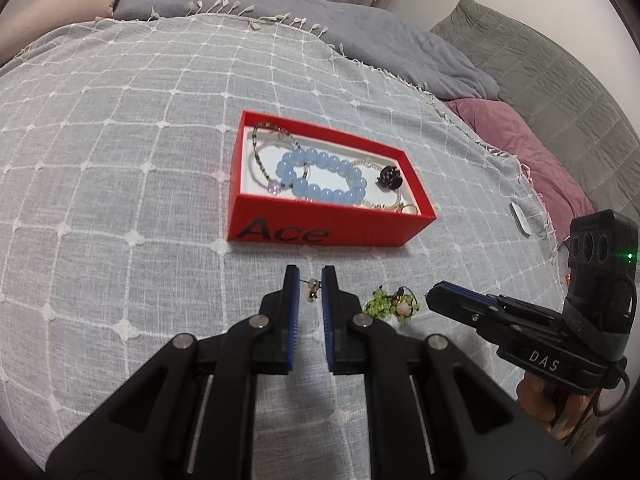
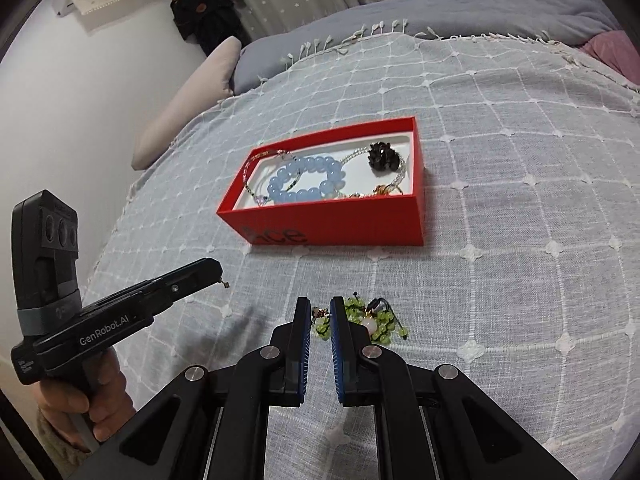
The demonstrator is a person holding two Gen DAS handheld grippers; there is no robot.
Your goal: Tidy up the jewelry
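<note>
Earring point(image 1: 313, 289) sits pinched, seemingly, between left gripper point(image 1: 311, 280) jaws.

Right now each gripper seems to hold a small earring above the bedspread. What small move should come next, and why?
Probably carry the left gripper, shut on its small gold earring, forward over the red box and release. The box is open, already holds bracelets, and lies straight ahead.

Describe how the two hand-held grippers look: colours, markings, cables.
Both are black pistol-grip tools with blue-padded fingers. The left hand-held gripper reads "GenRobot.AI"; the right hand-held gripper reads "DAS", shows a green light and carries a black cable. Each bears a three-lens camera block.
</note>
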